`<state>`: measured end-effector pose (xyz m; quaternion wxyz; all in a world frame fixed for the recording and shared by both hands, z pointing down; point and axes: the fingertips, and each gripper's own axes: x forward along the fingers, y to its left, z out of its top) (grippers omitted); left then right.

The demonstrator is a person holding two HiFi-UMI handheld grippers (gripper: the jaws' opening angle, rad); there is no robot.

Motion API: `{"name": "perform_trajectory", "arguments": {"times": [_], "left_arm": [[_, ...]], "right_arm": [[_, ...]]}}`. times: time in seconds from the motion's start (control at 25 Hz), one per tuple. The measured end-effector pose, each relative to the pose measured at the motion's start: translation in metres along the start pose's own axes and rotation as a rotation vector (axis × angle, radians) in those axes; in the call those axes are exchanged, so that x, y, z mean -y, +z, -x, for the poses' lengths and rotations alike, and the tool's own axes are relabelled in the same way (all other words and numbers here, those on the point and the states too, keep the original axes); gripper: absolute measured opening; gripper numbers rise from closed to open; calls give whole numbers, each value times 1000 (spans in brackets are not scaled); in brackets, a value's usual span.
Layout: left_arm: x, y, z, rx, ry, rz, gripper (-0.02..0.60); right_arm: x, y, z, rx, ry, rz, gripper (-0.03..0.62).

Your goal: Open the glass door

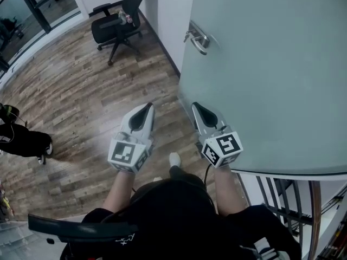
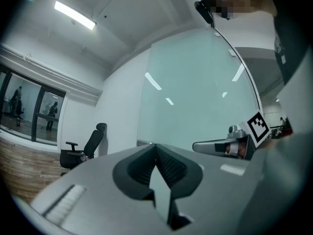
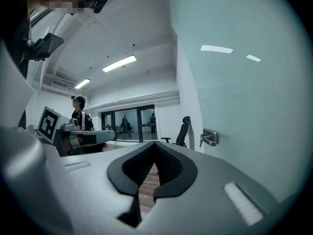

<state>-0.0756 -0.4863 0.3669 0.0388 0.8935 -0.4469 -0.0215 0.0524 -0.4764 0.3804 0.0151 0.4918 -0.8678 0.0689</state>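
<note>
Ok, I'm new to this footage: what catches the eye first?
The frosted glass door fills the right, its metal handle near its left edge. Below, the left gripper and right gripper sit shut and empty by that edge. A black chair stands top left.

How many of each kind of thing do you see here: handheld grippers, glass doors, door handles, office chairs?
grippers: 2 (left gripper, right gripper)
glass door: 1
door handle: 1
office chair: 1
total: 5
</note>
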Motion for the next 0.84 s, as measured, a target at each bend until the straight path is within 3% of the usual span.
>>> {"name": "perform_trajectory", "arguments": {"times": [0.84], "left_arm": [[-2,4,14,35,-21,-9,0]], "right_arm": [[2,-1,9,7,-51,7,2]]}}
